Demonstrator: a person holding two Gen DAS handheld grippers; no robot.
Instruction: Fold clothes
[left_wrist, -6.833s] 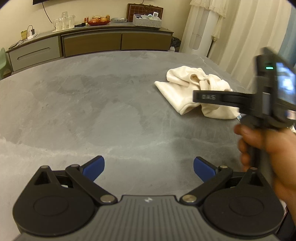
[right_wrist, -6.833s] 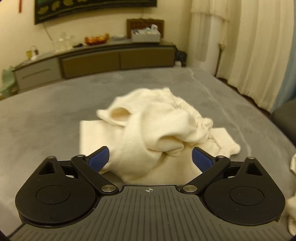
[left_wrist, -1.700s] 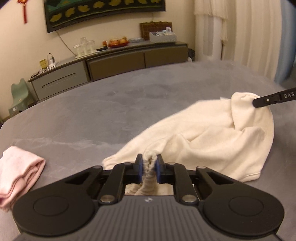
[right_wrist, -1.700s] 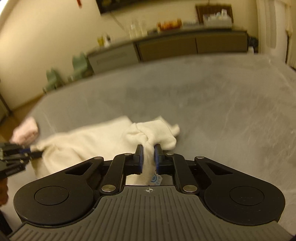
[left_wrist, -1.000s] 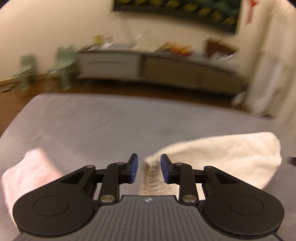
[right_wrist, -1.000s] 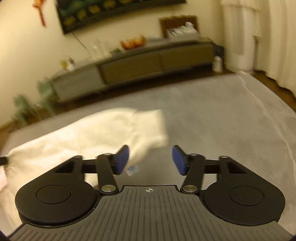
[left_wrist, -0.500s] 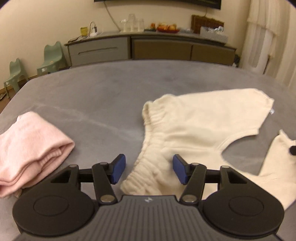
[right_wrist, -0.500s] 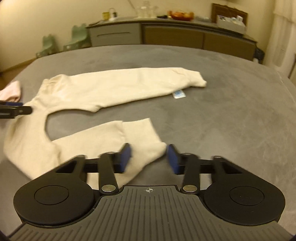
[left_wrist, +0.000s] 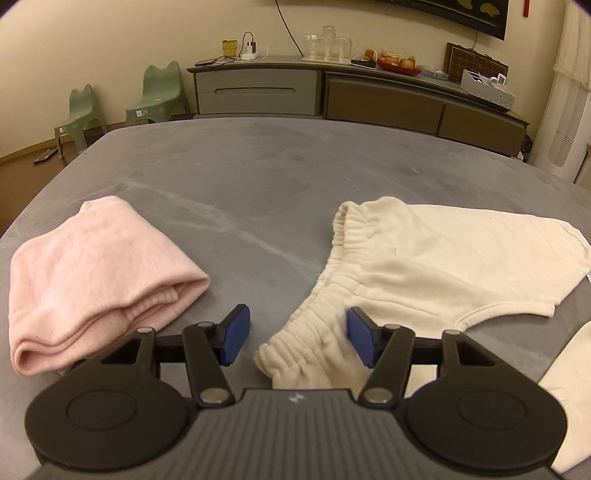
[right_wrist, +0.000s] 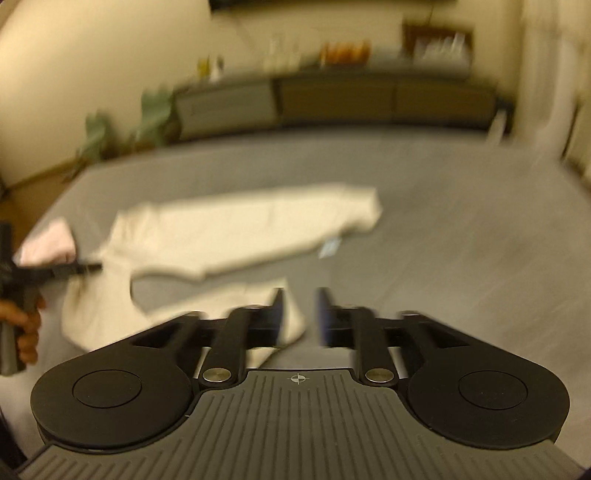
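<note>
One cream pair of trousers lies spread flat on the grey table, its two legs splayed apart in a V and its elastic waistband bunched at the end nearest my left side. Just beside the waistband, further to the left, sits a folded pink garment, apparently already done.

My left hand-held gripper hangs over the waistband with its blue pads apart; the gathered edge lies between them but neither pad presses on it. My right hand-held gripper is at the cuff of the nearer leg, at the far end from the waistband. That view is smeared by motion, yet I can see its jaws are opening, with the cuff just to their left and no fabric pinched.

I judge the laying-out step to be finished and the first fold about to begin. The next move calls for a fresh grip at both ends: pinch the waistband corner and the near cuff, then carry that leg over onto the other so the edges line up.
</note>
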